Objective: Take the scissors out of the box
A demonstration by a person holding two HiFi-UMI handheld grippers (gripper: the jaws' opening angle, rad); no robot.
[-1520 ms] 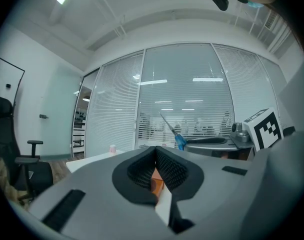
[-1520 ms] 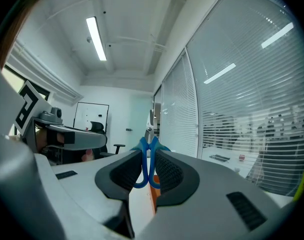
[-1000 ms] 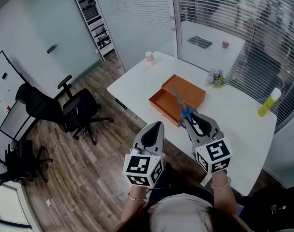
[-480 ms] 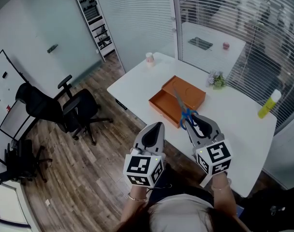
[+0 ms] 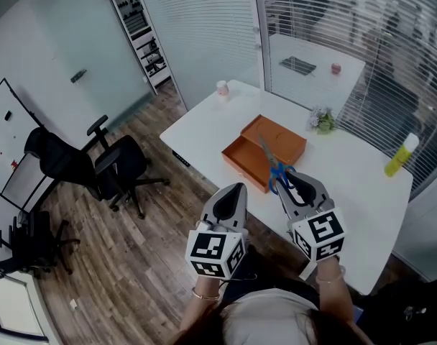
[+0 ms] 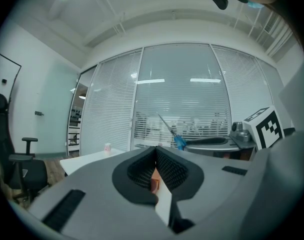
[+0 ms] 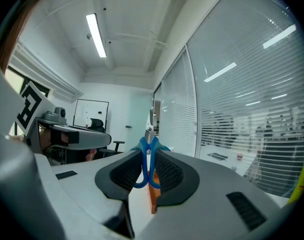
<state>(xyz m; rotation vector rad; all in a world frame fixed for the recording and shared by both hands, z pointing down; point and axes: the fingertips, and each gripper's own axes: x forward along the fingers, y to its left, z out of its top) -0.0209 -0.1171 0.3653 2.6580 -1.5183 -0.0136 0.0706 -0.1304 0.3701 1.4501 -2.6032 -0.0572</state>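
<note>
Blue-handled scissors hang in the air over the near edge of the open orange box, blades pointing up and away. My right gripper is shut on their handles; in the right gripper view the blue loops sit pinched between the pads, with the orange box showing below through the gap. My left gripper hovers off the table's near side, left of the right one, level and holding nothing. In the left gripper view its jaws meet at the tips, and the scissors show beyond them.
The box lies on a white table beside a glass wall with blinds. On the table stand a pink cup at the far corner, a small plant and a yellow bottle at the right. Black office chairs stand on the wooden floor at left.
</note>
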